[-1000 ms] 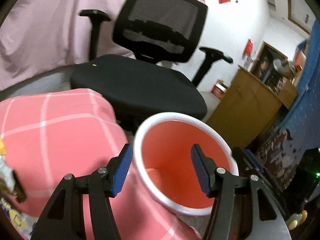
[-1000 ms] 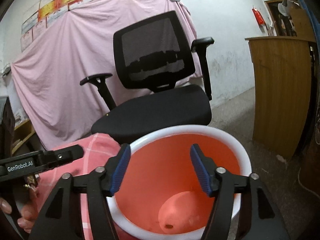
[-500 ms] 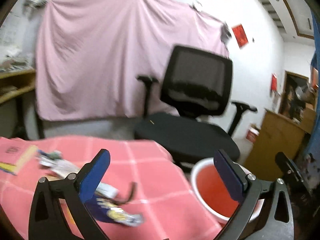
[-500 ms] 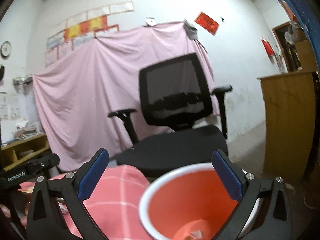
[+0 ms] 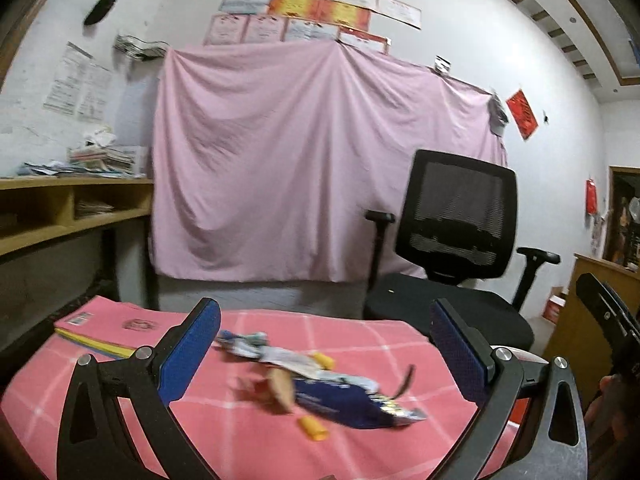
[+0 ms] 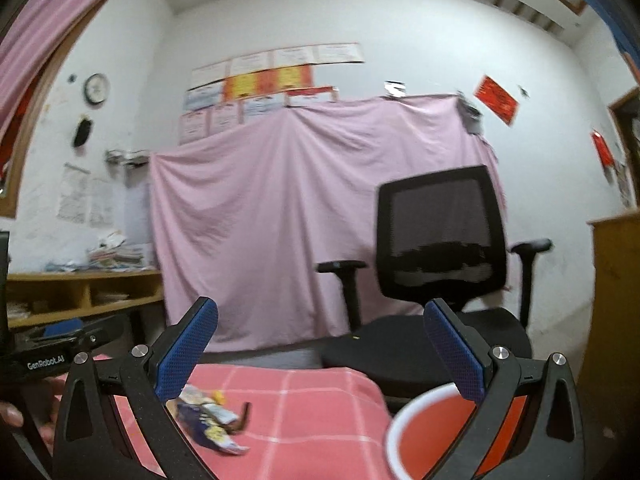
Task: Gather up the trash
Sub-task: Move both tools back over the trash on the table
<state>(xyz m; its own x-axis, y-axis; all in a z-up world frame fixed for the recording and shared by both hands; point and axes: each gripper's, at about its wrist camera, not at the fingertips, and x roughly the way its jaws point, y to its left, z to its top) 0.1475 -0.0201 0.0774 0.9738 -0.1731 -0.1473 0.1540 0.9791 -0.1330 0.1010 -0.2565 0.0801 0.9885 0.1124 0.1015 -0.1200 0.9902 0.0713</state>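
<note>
Wrappers point(image 5: 332, 392) ahead of left claw point(image 5: 328, 352) (open) — untouched

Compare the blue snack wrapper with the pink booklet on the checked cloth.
The blue snack wrapper is crumpled and shiny, while the pink booklet lies flat with a matte cover. The wrapper sits mid-cloth amid other litter, between the left gripper's open fingers in view; the booklet rests at the cloth's far left corner on a stack with yellow edges. Both lie on the pink checked cloth, touched by neither gripper.
</note>
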